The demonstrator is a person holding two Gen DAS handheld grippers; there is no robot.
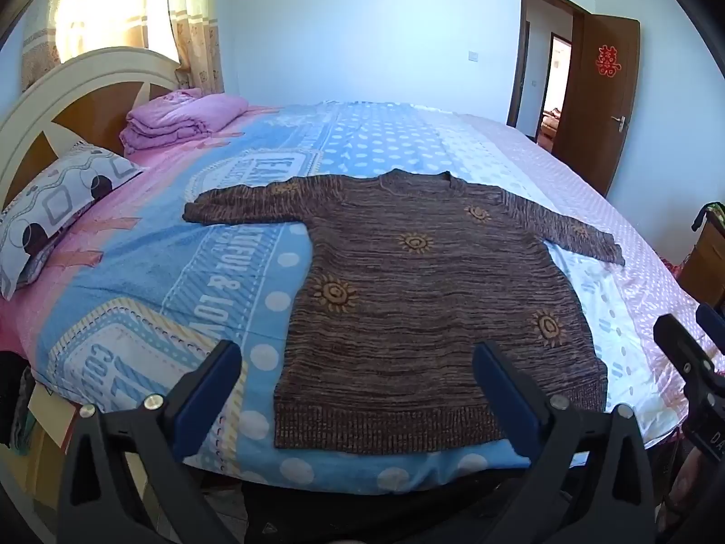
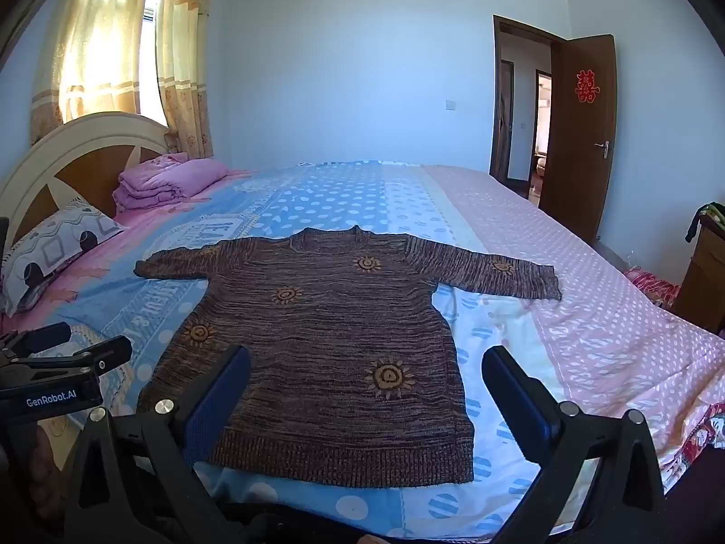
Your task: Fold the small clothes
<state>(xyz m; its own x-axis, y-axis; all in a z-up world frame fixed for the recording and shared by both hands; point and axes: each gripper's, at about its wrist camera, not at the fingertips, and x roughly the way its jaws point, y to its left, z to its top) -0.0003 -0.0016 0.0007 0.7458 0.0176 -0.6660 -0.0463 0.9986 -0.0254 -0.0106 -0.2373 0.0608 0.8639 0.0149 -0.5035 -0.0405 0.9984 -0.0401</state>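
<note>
A small brown knit sweater (image 1: 417,299) (image 2: 326,340) with orange sun motifs lies flat on the bed (image 1: 217,272) (image 2: 589,317), both sleeves spread out, hem toward me. My left gripper (image 1: 358,362) hovers open above the near edge of the bed, over the hem's left half, nothing between its blue fingers. My right gripper (image 2: 367,367) is open too, held above the hem's right part and touching nothing. The right gripper (image 1: 693,353) shows at the right edge of the left wrist view, and the left gripper (image 2: 68,353) at the left edge of the right wrist view.
A folded pink blanket (image 1: 181,122) and a patterned pillow (image 1: 59,208) lie by the headboard (image 1: 68,99) on the left. An open brown door (image 1: 593,104) stands at the far right. A wooden cabinet (image 2: 707,272) is beside the bed on the right.
</note>
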